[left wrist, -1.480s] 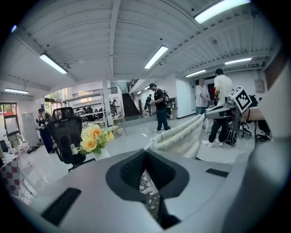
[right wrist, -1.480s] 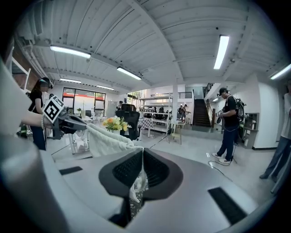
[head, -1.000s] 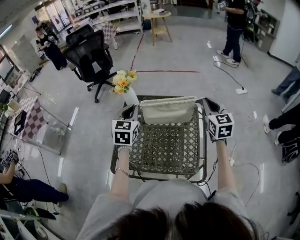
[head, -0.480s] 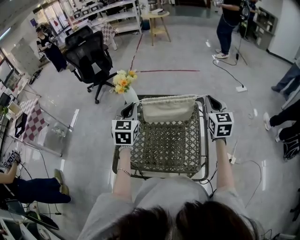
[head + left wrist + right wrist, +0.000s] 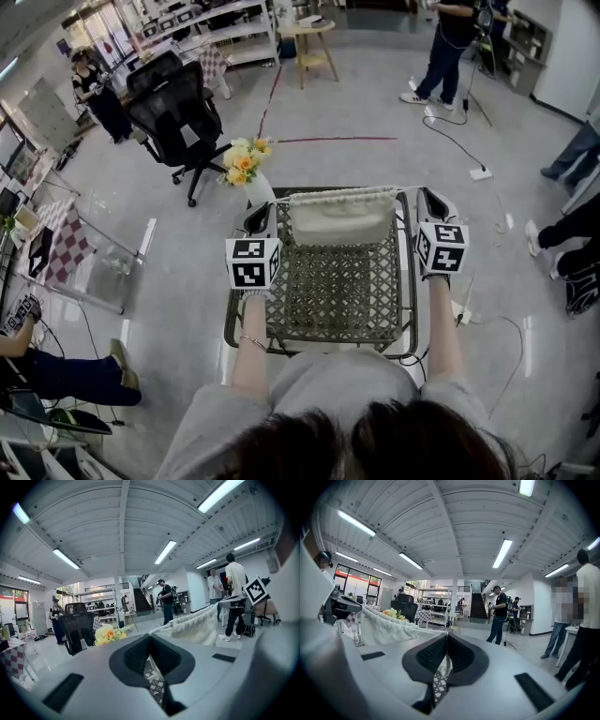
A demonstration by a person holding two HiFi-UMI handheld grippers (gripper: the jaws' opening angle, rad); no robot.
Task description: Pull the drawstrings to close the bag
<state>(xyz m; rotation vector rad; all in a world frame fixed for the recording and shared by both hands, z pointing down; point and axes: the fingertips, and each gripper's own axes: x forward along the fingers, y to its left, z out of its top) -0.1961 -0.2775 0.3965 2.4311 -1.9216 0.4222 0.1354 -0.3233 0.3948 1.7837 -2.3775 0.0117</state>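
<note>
Cream cloth bag (image 5: 339,220) lying at the far edge of a woven-topped table (image 5: 337,291), mouth turned away from the person and its gathered hem stretched straight across between the two grippers. Drawstrings (image 5: 159,628) run out of the hem to either side. In the left gripper view one cord leads from the bag's corner down into the jaws. In the right gripper view the other cord (image 5: 426,630) does the same.

Left gripper (image 5: 262,217) stands just beside the bag's left corner, jaws clenched with a pale strand pinched between the pads. Right gripper (image 5: 433,202) stands just beside the right corner, likewise clamped on its cord. Both are held at about the same depth on the table and are well apart from each other.

Step in hand, as judged: the outward pull. Both cords are gripped and look taut, but the mouth is still nearly as wide as the bag, so closure has barely begun. The next move calls for drawing the grippers further apart, evenly and level, so the hem puckers toward the middle. An uneven pull would likely drag the bag sideways rather than cinch it.

Beyond the table stand a vase of yellow flowers (image 5: 246,164) and a black office chair (image 5: 178,108). People stand on the far floor.
</note>
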